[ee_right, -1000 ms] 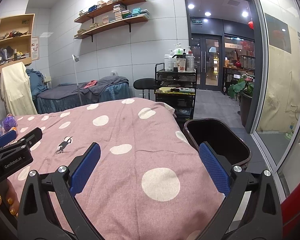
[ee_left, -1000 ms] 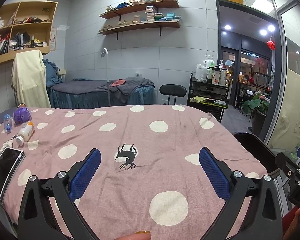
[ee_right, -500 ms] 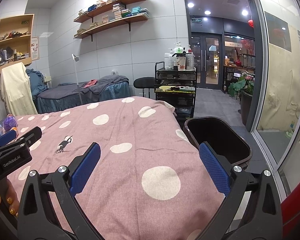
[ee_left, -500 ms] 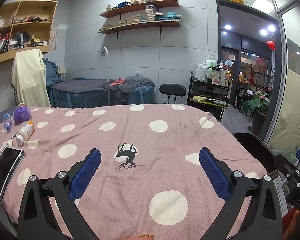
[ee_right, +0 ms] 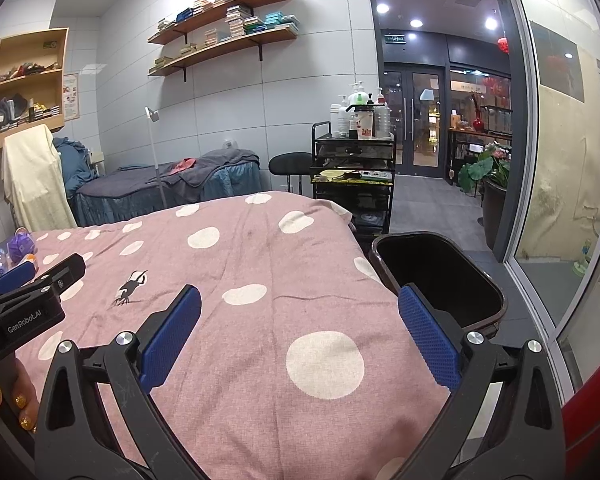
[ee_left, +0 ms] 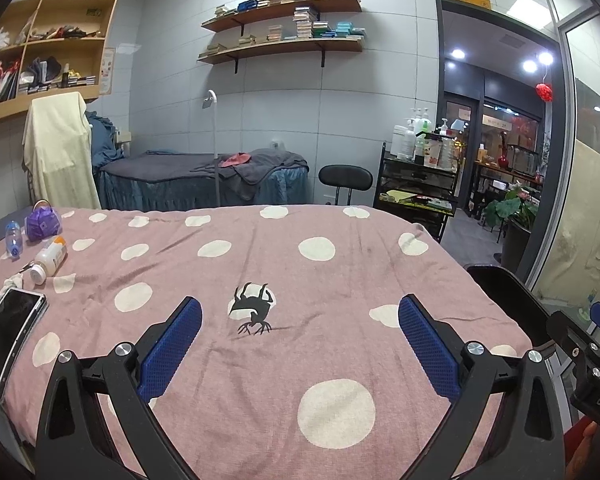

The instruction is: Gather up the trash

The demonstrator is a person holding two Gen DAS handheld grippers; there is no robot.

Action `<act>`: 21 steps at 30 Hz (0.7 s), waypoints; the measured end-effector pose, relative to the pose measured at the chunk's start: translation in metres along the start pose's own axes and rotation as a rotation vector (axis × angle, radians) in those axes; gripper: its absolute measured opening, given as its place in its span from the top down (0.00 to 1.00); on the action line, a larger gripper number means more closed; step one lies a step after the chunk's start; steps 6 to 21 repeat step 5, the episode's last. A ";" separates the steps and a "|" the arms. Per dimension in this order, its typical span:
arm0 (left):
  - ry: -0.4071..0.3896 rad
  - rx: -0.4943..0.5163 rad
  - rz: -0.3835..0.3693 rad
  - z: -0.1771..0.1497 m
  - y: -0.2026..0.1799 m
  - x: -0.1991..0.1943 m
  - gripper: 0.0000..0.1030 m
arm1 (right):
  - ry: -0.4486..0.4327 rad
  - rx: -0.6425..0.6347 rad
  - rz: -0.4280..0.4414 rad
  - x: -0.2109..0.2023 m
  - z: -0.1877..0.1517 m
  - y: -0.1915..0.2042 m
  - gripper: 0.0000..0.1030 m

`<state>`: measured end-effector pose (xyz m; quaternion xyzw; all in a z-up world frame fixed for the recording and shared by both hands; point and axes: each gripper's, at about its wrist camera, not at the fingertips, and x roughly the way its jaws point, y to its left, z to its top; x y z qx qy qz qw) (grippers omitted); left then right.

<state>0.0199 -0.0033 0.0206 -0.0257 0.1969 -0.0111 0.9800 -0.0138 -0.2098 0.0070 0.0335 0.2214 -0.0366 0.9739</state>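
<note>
On the pink polka-dot bed cover (ee_left: 340, 280), at the far left, lie a white bottle on its side (ee_left: 50, 259), a small clear bottle (ee_left: 13, 238), a purple crumpled bag (ee_left: 42, 221) and a crumpled white tissue (ee_left: 10, 283). A dark bin (ee_right: 440, 276) stands at the bed's right edge; its rim shows in the left wrist view (ee_left: 508, 300). My left gripper (ee_left: 300, 320) is open and empty over the near middle of the bed. My right gripper (ee_right: 300, 316) is open and empty over the bed's near right, beside the bin.
A tablet (ee_left: 10, 332) lies at the left edge of the bed. A black trolley with bottles (ee_right: 354, 176), a stool (ee_right: 290, 166), a second bed (ee_left: 204, 180) and wall shelves (ee_left: 284, 20) stand behind. A glass partition (ee_right: 560, 160) is on the right.
</note>
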 end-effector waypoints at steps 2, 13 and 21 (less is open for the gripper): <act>0.003 0.000 0.004 0.000 0.000 0.001 0.06 | 0.002 -0.001 0.001 0.000 0.000 0.001 0.06; 0.009 0.001 0.004 0.000 0.000 0.002 0.06 | 0.005 0.000 0.004 0.001 0.000 0.001 0.06; 0.009 0.001 0.004 0.000 0.000 0.002 0.06 | 0.005 0.000 0.004 0.001 0.000 0.001 0.06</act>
